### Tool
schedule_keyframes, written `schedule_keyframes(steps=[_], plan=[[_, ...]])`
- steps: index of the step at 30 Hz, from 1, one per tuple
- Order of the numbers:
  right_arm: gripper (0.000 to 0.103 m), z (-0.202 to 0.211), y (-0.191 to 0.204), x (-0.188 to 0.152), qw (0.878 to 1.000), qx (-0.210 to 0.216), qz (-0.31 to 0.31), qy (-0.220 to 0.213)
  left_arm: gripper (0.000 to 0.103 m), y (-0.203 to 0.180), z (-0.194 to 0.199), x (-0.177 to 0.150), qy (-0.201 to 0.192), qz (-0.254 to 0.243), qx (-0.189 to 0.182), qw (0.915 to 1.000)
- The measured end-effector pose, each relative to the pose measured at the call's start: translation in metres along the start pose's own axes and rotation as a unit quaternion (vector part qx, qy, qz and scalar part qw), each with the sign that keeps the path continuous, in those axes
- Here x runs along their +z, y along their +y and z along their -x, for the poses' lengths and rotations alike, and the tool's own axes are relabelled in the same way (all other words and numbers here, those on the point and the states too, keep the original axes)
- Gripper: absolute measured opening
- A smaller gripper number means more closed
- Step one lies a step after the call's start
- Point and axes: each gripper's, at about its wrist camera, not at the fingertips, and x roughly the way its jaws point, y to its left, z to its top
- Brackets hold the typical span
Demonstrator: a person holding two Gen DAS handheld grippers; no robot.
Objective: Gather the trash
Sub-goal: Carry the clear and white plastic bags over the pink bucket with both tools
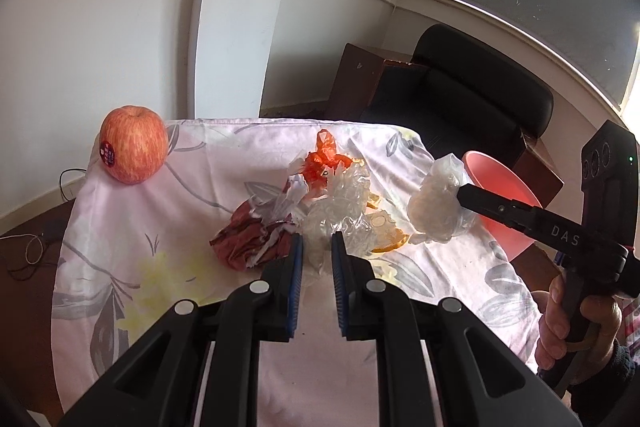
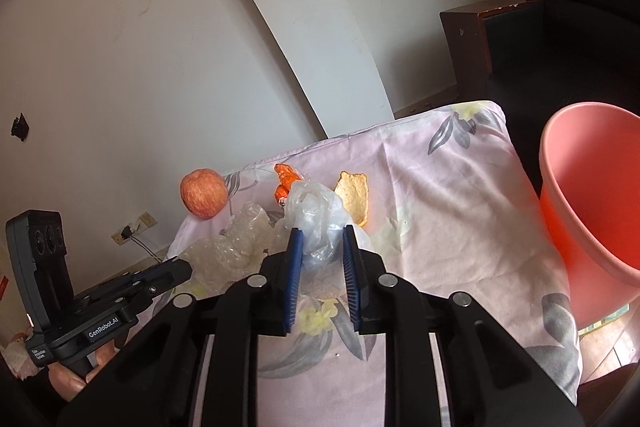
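Note:
A pile of trash lies mid-table: crumpled clear plastic (image 1: 340,203), a dark red wrapper (image 1: 252,239), an orange wrapper (image 1: 324,159) and orange peel (image 1: 386,235). My left gripper (image 1: 318,247) is open, its fingers on either side of the near edge of the clear plastic. My right gripper (image 2: 320,247) is shut on a clear plastic bag (image 2: 316,215) and holds it above the table; from the left wrist view the bag (image 1: 438,203) hangs at the right fingertips in front of the pink bin (image 1: 508,195). The bin (image 2: 596,195) stands off the table's right edge.
A red apple (image 1: 134,145) sits at the table's far left corner. The table wears a floral pink cloth (image 1: 180,267). A black chair (image 1: 472,95) and a brown cabinet (image 1: 356,79) stand beyond the far edge. A peel piece (image 2: 354,197) lies behind the held bag.

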Motion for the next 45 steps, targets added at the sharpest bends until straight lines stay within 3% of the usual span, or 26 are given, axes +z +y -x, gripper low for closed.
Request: schedule_keyframes(steps=[16, 45], plan=[[0.021, 0.042, -0.014, -0.009, 0.999, -0.029, 0.001, -0.036, 0.013, -0.039, -0.004, 0.012, 0.003, -0.016, -0.022, 0.9996], [0.021, 0.103, -0.096, -0.013, 0.99, -0.055, -0.081, -0.106, 0.013, -0.151, -0.04, 0.034, 0.023, -0.101, -0.052, 0.9933]])
